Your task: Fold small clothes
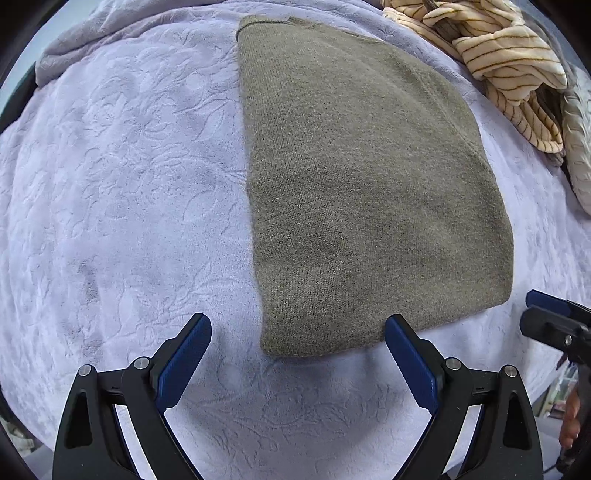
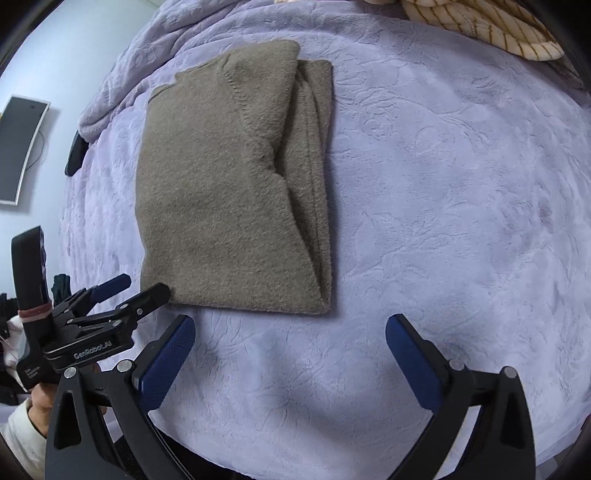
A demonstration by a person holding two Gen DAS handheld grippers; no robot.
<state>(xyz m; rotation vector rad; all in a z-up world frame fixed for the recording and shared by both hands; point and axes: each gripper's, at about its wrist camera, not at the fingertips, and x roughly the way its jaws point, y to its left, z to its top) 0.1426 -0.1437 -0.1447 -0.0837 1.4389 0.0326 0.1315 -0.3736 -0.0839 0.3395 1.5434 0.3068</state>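
An olive-brown knitted garment point(image 1: 362, 192) lies folded flat on the lavender blanket point(image 1: 129, 184). In the right wrist view the garment point(image 2: 221, 192) shows a sleeve folded over its right side. My left gripper point(image 1: 297, 332) is open and empty, just in front of the garment's near edge. My right gripper point(image 2: 290, 332) is open and empty, a little in front of the garment's near right corner. The left gripper also shows in the right wrist view point(image 2: 133, 291) at the garment's near left corner. The right gripper's tips show at the right edge of the left wrist view point(image 1: 546, 310).
A cream garment with brown stripes point(image 1: 506, 62) lies crumpled at the far right of the blanket, also in the right wrist view point(image 2: 480, 26). A bunched blanket fold point(image 1: 92, 40) lies at the far left. A dark screen point(image 2: 18, 147) hangs on the wall at left.
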